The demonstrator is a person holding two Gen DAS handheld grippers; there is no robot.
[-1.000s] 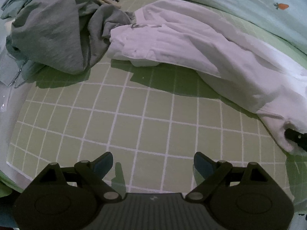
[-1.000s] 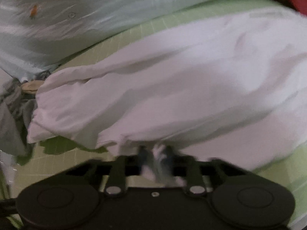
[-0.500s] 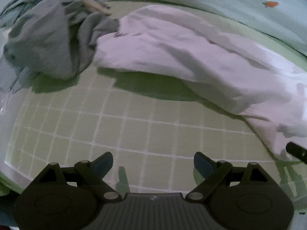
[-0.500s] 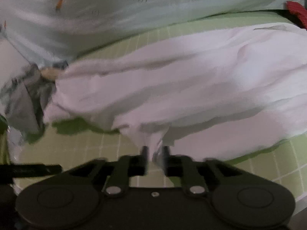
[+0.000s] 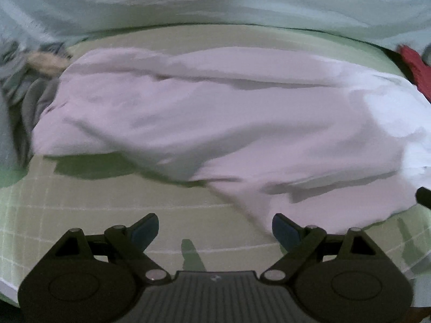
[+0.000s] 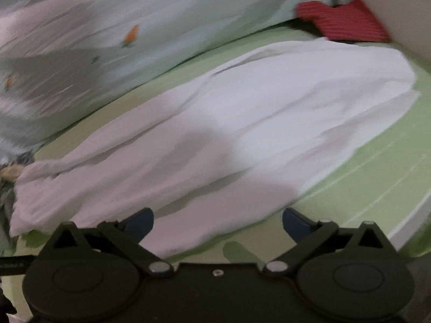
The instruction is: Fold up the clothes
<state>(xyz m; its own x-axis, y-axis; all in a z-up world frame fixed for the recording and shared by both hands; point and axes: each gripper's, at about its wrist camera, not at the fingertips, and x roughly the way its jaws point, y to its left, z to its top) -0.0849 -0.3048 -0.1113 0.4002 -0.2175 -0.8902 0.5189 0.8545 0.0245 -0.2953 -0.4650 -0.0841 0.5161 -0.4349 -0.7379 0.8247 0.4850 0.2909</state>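
Note:
A white garment [image 5: 215, 123] lies crumpled across the green gridded mat [image 5: 80, 204]. In the right wrist view the same white garment [image 6: 242, 140] stretches from lower left to upper right. My left gripper [image 5: 215, 227] is open just in front of the garment's near edge, nothing between its fingers. My right gripper [image 6: 216, 222] has its jaws opening wide; the garment's near hem lies on the mat between and beneath its fingers, and the pads do not press on it.
A grey clothes pile [image 5: 24, 91] sits at the left end of the mat. A pale blue printed bedsheet [image 5: 215, 0] rises behind. A red cloth [image 6: 342, 21] lies at the far right corner. The mat's white edge [image 6: 409, 220] runs at the right.
My right gripper let go of the white garment's hem and spread wide. Both views swung right: the grey pile slid to the left edge and the red cloth came into sight.

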